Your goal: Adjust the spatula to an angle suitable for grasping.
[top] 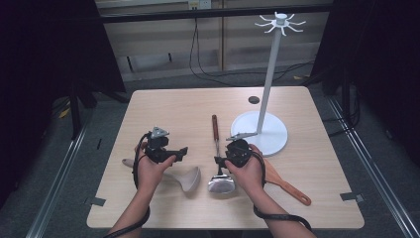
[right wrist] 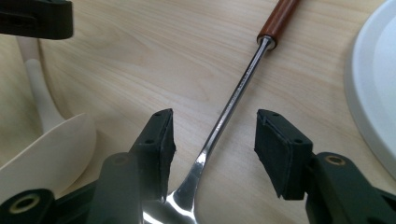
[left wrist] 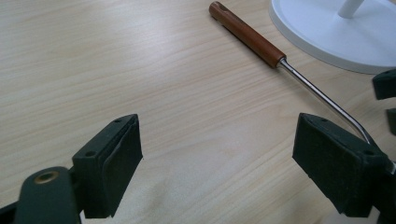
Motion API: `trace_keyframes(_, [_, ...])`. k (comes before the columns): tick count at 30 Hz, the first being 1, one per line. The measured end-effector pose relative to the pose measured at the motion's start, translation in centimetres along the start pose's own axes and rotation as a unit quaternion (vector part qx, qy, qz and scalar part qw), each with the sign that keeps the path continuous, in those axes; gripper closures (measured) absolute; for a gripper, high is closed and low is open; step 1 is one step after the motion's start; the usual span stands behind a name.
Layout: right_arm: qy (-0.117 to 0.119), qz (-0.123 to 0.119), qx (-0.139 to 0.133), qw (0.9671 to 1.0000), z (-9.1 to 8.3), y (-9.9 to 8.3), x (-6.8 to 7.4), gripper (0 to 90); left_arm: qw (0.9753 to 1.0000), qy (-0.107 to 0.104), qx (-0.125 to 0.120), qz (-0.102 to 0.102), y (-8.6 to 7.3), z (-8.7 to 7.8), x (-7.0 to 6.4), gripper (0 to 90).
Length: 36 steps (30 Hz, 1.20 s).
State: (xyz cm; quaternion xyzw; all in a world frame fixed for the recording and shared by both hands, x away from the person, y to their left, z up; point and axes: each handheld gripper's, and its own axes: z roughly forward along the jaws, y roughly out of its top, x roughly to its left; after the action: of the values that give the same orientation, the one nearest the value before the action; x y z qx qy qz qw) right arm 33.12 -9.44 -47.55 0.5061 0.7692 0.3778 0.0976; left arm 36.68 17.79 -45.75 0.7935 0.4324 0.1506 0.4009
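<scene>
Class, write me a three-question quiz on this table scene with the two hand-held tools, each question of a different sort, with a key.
1. True or false: the right tool stands open, its jaws either side of the steel shaft of the metal ladle with the brown wooden handle.
2. Multiple choice: what lies on the table beside the left tool? A) a pale beige plastic spoon B) a glass jar C) a blue towel
3. Fill in: the white round-based stand with a tall pole carries a ring of ____ at its top.

Key: 1 true; 2 A; 3 hooks
</scene>
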Motion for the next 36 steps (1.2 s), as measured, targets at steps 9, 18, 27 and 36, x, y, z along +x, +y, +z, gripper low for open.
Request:
trace_keyframes(9, [-0.011,0.01,0.016,0.9998,1.8,0.3,-0.2,58.6,0.9999,-0.001,-0.008,-0.007,0.0,0.0,0.1,15.2])
trace_keyframes(18, [-0.022,0.026,0.027,0.999,2.8,1.0,-0.2,74.2,0.9999,-0.007,-0.013,-0.008,0.1,-0.2,0.3,14.8])
trace_keyframes(27, [-0.039,0.052,0.047,0.9968,4.0,1.5,-0.3,75.2,0.9999,-0.011,-0.008,-0.008,0.0,0.1,0.4,14.8])
trace_keyframes(36, [-0.08,0.125,0.064,0.9868,4.0,2.0,0.0,85.2,0.9999,-0.01,-0.01,-0.008,0.0,0.0,0.3,14.8])
